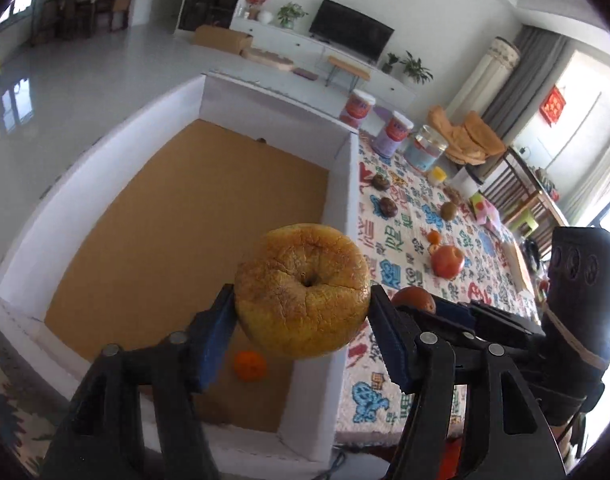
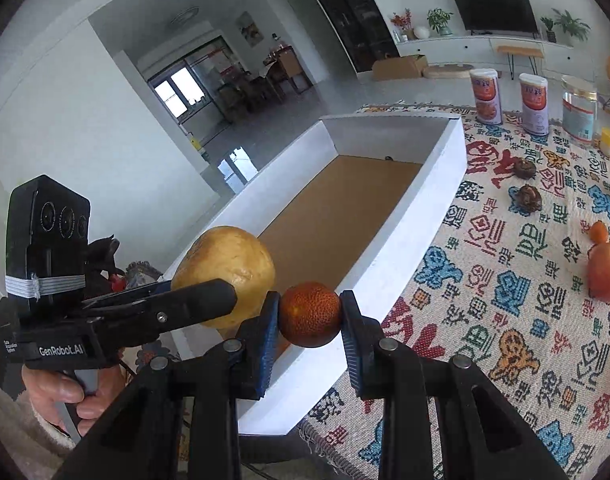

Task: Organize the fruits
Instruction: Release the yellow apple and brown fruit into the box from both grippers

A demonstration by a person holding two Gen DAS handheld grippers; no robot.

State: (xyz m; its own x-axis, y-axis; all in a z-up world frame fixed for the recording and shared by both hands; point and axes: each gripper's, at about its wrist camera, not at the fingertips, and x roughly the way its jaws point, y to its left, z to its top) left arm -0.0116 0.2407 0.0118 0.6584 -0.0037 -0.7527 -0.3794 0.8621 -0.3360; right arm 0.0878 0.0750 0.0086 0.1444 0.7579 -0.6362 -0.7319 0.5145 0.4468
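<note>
Your left gripper (image 1: 303, 312) is clamped across the big wrinkled yellow fruit (image 1: 303, 290); it looks soft, so squeeze gently. Your right gripper (image 2: 309, 316), at its 3 o'clock, pinches the small rough orange fruit (image 2: 309, 314), light and firm.

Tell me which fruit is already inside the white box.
The small orange, alone on the white box floor; the other fruits lie on the patterned cloth or in tongs.

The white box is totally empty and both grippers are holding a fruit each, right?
Not quite. The white box is not empty: the left wrist view shows a small orange fruit on its brown floor. Both grippers do hold one fruit each.
</note>
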